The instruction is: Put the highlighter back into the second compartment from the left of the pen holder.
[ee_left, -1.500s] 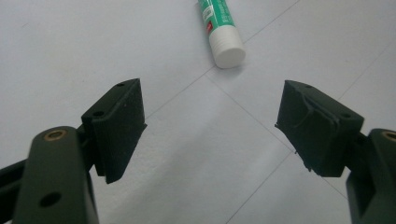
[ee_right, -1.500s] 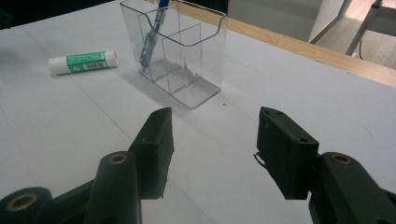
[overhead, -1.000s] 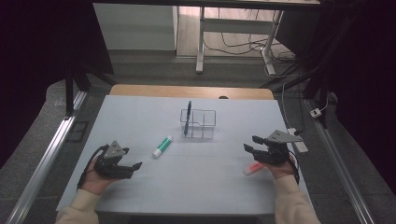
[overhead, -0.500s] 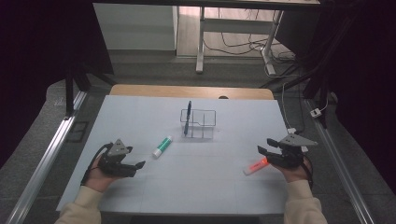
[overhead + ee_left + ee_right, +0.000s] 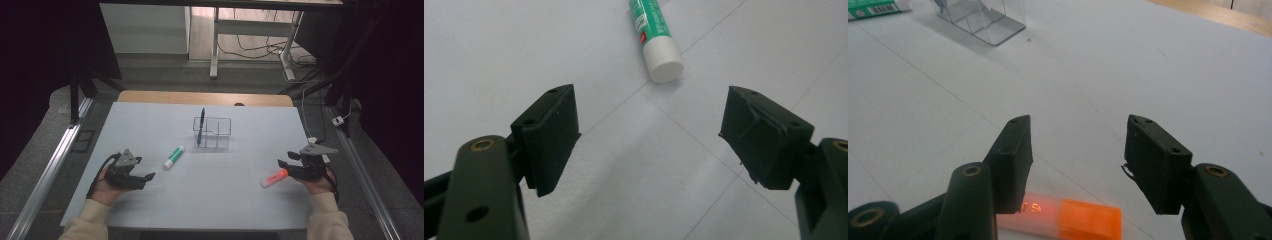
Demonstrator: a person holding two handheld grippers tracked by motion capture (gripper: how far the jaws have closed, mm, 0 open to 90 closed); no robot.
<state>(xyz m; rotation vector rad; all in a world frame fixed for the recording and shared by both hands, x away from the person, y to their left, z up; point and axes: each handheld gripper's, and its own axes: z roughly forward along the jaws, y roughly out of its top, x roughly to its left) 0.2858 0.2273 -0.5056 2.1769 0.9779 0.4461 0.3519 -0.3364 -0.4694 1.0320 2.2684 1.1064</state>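
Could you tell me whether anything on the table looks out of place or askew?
The green glue stick and orange highlighter lie loose on the table, while the pen stands leaning in the clear organiser.

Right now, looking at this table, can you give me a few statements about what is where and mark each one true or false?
1. A dark pen stands in the clear organizer. True.
2. The green-and-white tube stands upright inside the organizer. False: it lies flat on the white table, outside the organizer, between it and the left tool.
3. The right tool grips the orange highlighter. False: its jaws stand apart and empty; the highlighter lies on the table beside them.
4. The left tool's jaws are open, with the tube's white cap ahead of them. True.
5. Both tools are stacked on each other mid-table. False: they sit at opposite sides, one in each hand.
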